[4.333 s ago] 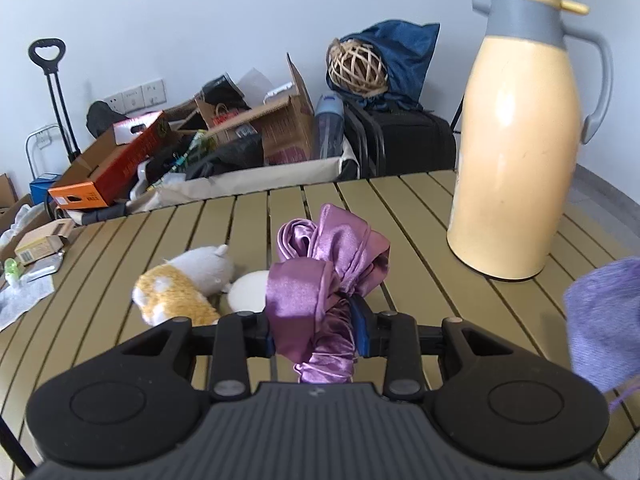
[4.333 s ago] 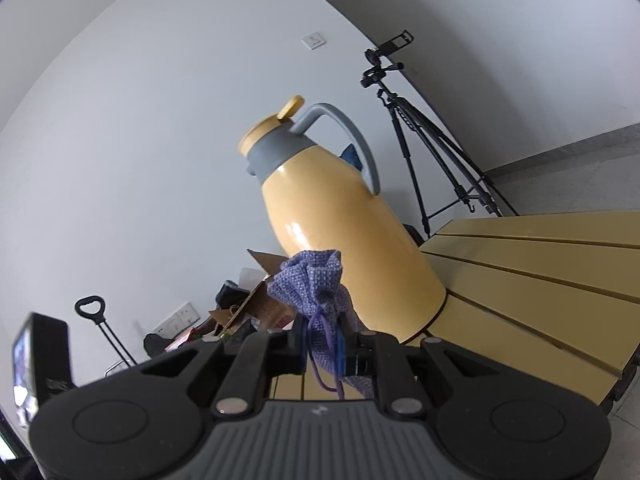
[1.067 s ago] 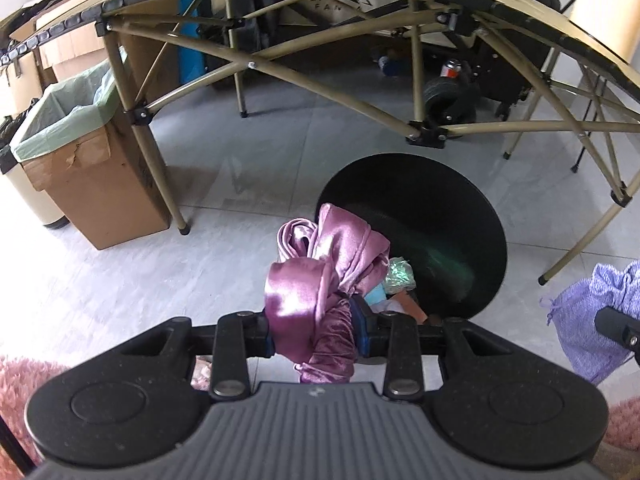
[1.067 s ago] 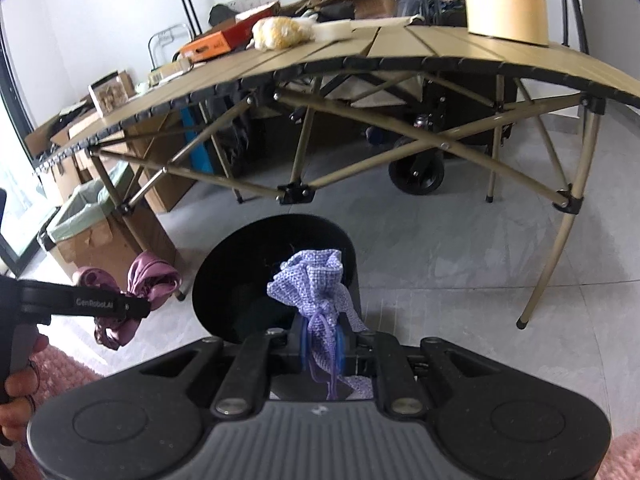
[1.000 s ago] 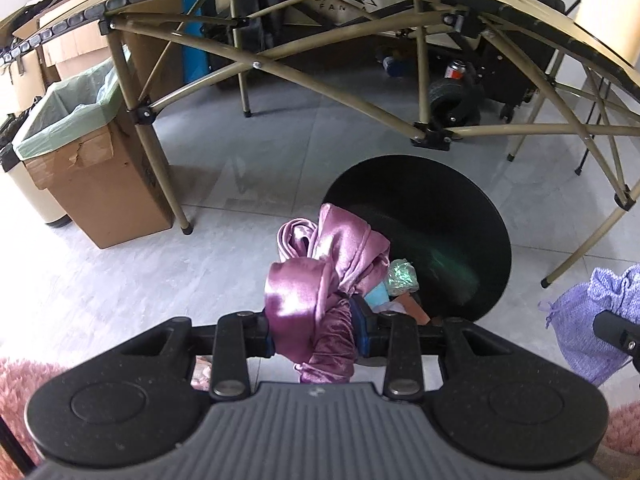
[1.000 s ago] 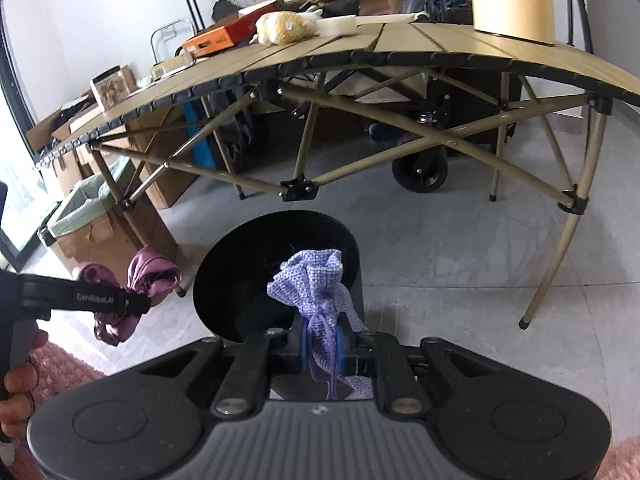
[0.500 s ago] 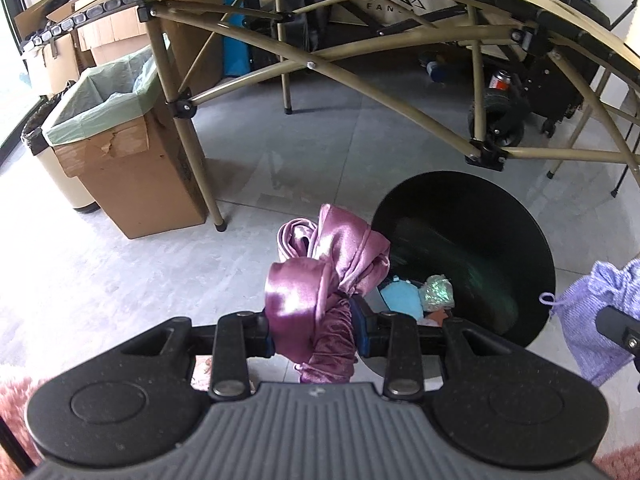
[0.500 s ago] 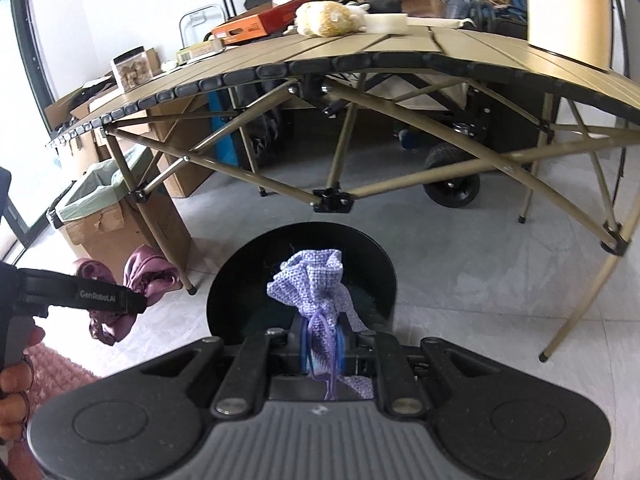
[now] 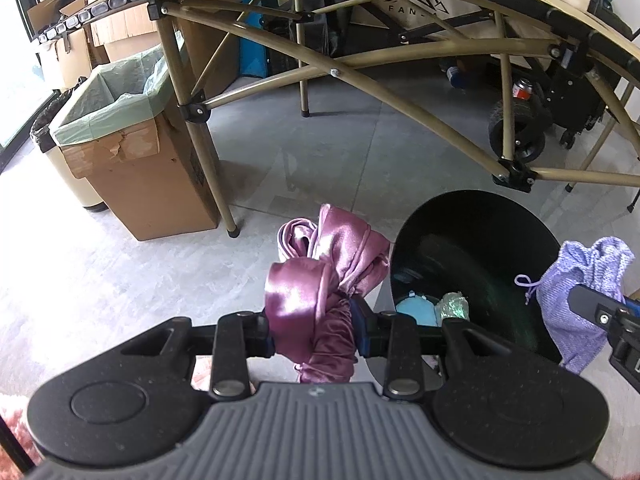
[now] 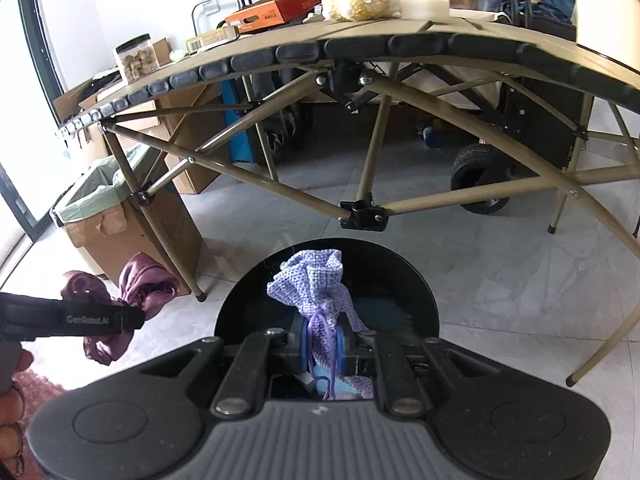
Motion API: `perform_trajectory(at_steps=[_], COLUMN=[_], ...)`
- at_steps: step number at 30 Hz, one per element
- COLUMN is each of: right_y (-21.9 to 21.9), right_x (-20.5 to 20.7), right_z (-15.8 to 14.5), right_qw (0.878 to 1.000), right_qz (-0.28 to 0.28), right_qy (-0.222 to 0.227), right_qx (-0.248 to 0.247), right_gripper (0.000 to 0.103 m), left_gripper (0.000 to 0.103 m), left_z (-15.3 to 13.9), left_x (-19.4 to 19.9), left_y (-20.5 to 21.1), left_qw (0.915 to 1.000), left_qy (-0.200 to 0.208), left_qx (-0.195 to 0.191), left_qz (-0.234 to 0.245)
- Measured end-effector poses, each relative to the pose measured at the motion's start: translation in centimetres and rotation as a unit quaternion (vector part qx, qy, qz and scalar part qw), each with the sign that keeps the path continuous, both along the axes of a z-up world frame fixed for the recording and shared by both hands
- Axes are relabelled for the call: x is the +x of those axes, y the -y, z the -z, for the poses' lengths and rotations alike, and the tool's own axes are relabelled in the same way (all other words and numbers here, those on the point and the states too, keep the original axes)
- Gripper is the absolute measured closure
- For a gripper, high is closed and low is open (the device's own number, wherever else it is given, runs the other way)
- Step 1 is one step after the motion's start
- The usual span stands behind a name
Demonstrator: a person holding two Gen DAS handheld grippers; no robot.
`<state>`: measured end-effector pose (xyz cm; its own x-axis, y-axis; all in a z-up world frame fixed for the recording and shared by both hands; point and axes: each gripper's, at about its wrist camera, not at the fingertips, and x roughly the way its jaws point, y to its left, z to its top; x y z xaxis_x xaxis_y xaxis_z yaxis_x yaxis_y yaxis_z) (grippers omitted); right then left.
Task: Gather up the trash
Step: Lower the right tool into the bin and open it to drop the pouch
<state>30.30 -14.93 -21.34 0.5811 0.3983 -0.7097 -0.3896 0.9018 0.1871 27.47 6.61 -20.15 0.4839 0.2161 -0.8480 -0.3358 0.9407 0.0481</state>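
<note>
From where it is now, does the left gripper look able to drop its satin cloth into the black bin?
Probably not yet. The left tongs hold the satin cloth beside the black bin, just off its left rim. Nothing blocks a short shift over the opening.

Both grippers point steeply down; the left gripper (image 9: 312, 330) and right gripper (image 10: 323, 346) are clamped tight on cloth.

Crumpled pink satin cloth (image 9: 320, 276) beside round black bin (image 9: 492, 220), lilac knitted pouch (image 10: 316, 292) above it

Both wrist cams down; shared bin (image 9: 480, 240)
</note>
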Motion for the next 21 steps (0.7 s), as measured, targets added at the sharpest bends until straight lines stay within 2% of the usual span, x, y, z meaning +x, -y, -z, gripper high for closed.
perform_trajectory(at_steps=[12, 21], right_y=[-2.7, -4.5], right_x=[2.9, 4.8], right_z=[2.0, 3.5], right_qw=[0.999, 0.998], right_qz=[-0.004, -0.003], right_qy=[-0.035, -0.068], right_qx=[-0.009, -0.017], right_gripper=[0.09, 0.09], left_gripper=[0.068, 0.068], left_z=[0.7, 0.8], left_x=[1.6, 1.4], left_y=[0.2, -0.1], left_qw=[1.0, 1.0], left_qy=[-0.005, -0.005], left_qx=[0.003, 0.0], left_qz=[-0.003, -0.002])
